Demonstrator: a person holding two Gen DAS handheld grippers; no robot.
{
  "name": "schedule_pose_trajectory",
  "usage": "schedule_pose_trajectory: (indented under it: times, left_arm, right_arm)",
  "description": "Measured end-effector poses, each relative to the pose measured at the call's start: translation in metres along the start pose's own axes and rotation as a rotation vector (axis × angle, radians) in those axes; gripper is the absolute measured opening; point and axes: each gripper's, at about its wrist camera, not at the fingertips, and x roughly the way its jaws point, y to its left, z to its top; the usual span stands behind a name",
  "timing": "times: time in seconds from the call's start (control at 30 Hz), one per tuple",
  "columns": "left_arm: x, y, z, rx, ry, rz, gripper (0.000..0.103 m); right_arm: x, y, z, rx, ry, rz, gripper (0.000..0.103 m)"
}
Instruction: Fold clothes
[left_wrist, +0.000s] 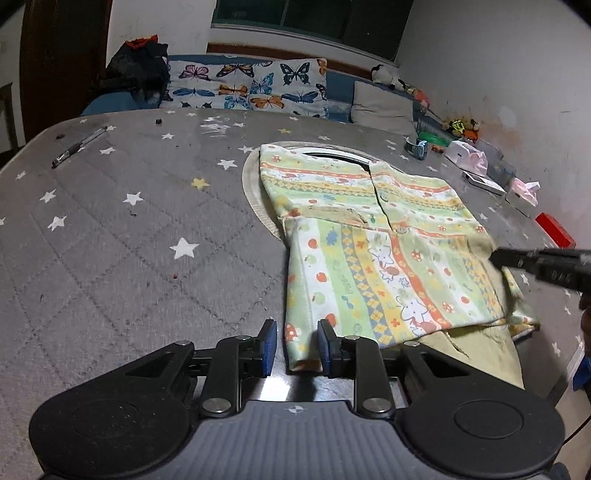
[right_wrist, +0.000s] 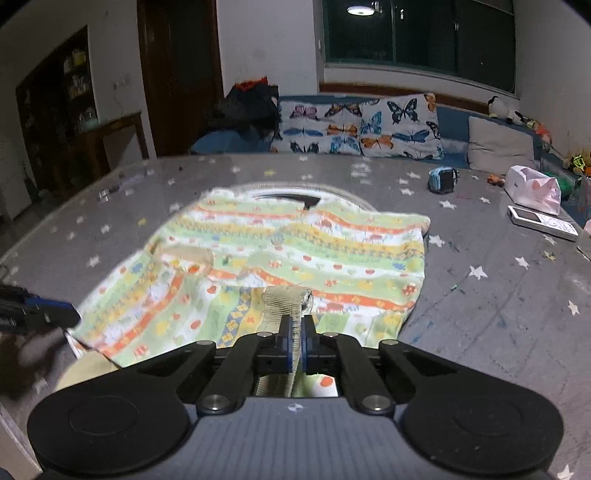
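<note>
My left gripper, jaws partly apart, straddles the near left corner of the patterned garment lying on the star-print bench. My right gripper, jaws clamped, pinches its beige cuff. Likely next: left closes, then both fold.

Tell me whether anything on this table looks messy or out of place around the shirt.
Mostly the shirt itself: its near hem is rumpled and sits skewed over a beige garment. Small dark crumbs dot the star-print cover, and a pen lies loose near the far left corner.
</note>
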Motion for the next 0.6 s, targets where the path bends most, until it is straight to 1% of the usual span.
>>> schedule_pose_trajectory:
  times: [0.1,0.23,0.37,0.53,0.6]
  left_arm:
    - [-0.007,-0.001,0.009,0.012,-0.024,0.012,0.025]
    - [-0.006,-0.008,0.03,0.04,-0.058,0.007,0.025]
    - [0.012,-0.025,0.051,0.073,-0.072,-0.027,0.025]
    - [0.046,-0.048,0.067,0.109,-0.051,-0.078,0.025]
    - [0.059,-0.05,0.067,0.118,-0.029,-0.064,0.025]
  right_arm:
    - [0.01,-0.001,-0.004,0.001,0.048,-0.007,0.004]
    - [0.006,0.0,0.0,-0.009,0.023,-0.013,0.007]
    - [0.005,0.004,0.012,-0.019,-0.013,0.01,0.008]
    - [0.025,0.012,0.017,-0.036,0.007,0.06,0.009]
    - [0.033,0.013,0.015,-0.036,0.024,0.068,0.01]
